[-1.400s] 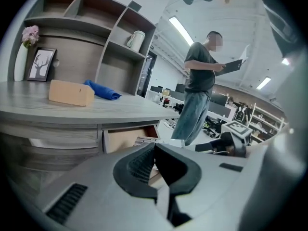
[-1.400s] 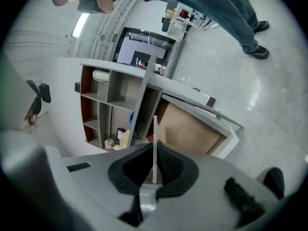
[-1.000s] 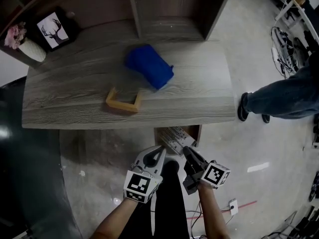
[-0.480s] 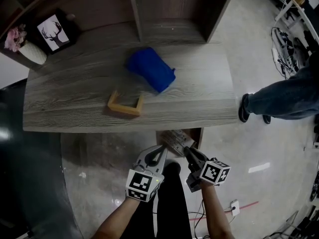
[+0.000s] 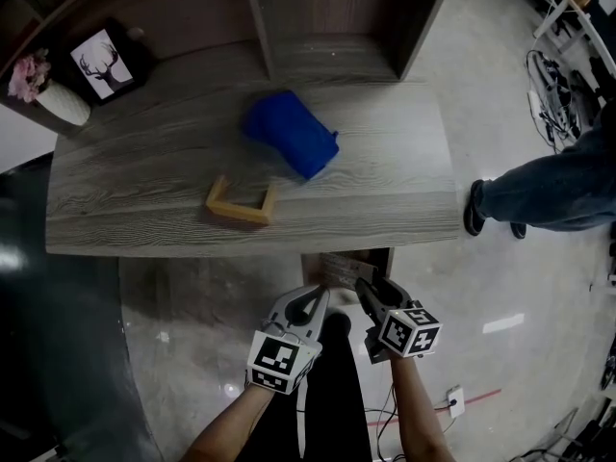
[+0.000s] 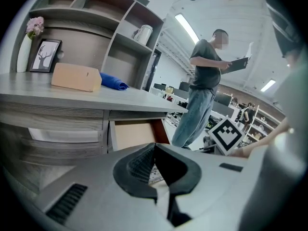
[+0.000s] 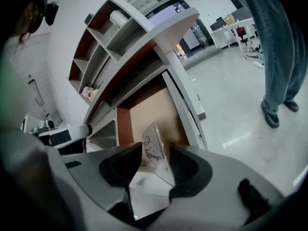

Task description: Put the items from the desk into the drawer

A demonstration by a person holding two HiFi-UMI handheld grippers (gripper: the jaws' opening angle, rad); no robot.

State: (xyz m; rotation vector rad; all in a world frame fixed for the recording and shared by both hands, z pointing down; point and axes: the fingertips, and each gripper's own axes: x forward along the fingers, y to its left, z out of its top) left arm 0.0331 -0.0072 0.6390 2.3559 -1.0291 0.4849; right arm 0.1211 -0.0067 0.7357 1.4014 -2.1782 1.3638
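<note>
1. Left gripper (image 5: 315,297), near, left of the right one. Jaws closed tip to tip, nothing between them; the left gripper view (image 6: 155,146) settles this, with the open drawer straight beyond.

2. Right gripper (image 5: 370,288), near, just beside item 1. Its jaws have just been opening and now stand apart. Only the right gripper view (image 7: 155,147) shows what lies between: a small white printed box (image 7: 150,186), tilted, with a clear gap at one pad, so no grip. From the head view just a pale end of the box (image 5: 339,269) shows, over the drawer mouth.

3. Drawer (image 5: 381,258), pulled out from under the desk's near edge. The head view gives a narrow slot; the right gripper view shows its tan floor (image 7: 149,110), the left gripper view its inner wall (image 6: 132,133).

4. Desk (image 5: 144,176), grey wood grain. On it:
   - open wooden frame (image 5: 236,211), towards the near edge; side-on a plain tan block (image 6: 77,77);
   - blue pouch (image 5: 289,133), just beyond and right of the frame, apart from it; a low blue fold from the left gripper view (image 6: 113,82).

5. Far left corner: framed deer picture (image 5: 101,58) and white vase (image 5: 60,96) with pink flowers, side by side.

6. Shelf unit (image 5: 327,27) along the desk's far edge. Only the left gripper view shows a white jug (image 6: 144,32) on an upper shelf.

7. Person, right of the desk: a jeans leg and shoe from above (image 5: 549,191); standing full figure holding a dark flat board in the left gripper view (image 6: 202,81).
</note>
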